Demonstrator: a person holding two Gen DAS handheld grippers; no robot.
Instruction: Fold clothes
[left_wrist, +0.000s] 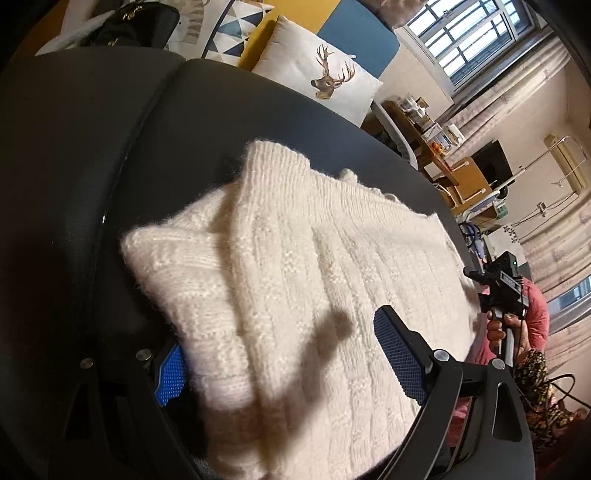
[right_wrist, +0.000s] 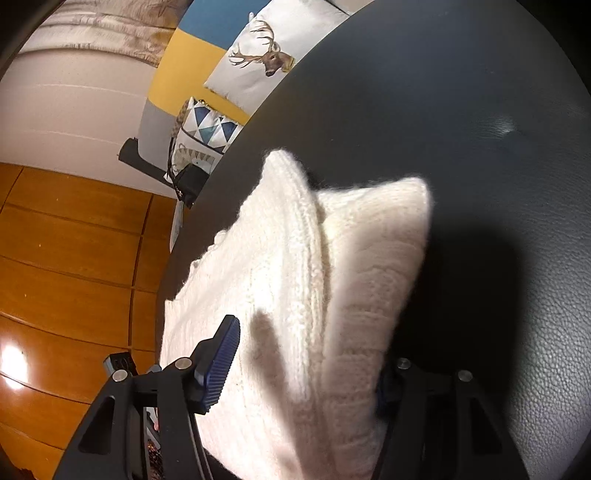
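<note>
A cream knitted sweater (left_wrist: 295, 258) lies folded on a black leather seat (left_wrist: 110, 147). My left gripper (left_wrist: 284, 363) stands open wide over its near end. One blue pad (left_wrist: 170, 373) is at the sweater's left edge. The other pad (left_wrist: 399, 354) hovers over the knit and casts a shadow. In the right wrist view the sweater (right_wrist: 332, 258) fills the gap of my right gripper (right_wrist: 303, 373). Its left pad (right_wrist: 221, 354) is clear of the knit, and the right finger is mostly hidden behind the fold. A hand (left_wrist: 496, 328) holds that gripper at the sweater's far right edge.
A white cushion with a deer print (left_wrist: 325, 74) and a triangle-patterned cushion (left_wrist: 229, 29) lean behind the seat. A black bag (left_wrist: 129, 26) sits at the back left. An orange wooden floor (right_wrist: 74, 258) lies past the seat's edge. Desks and a window are at the far right.
</note>
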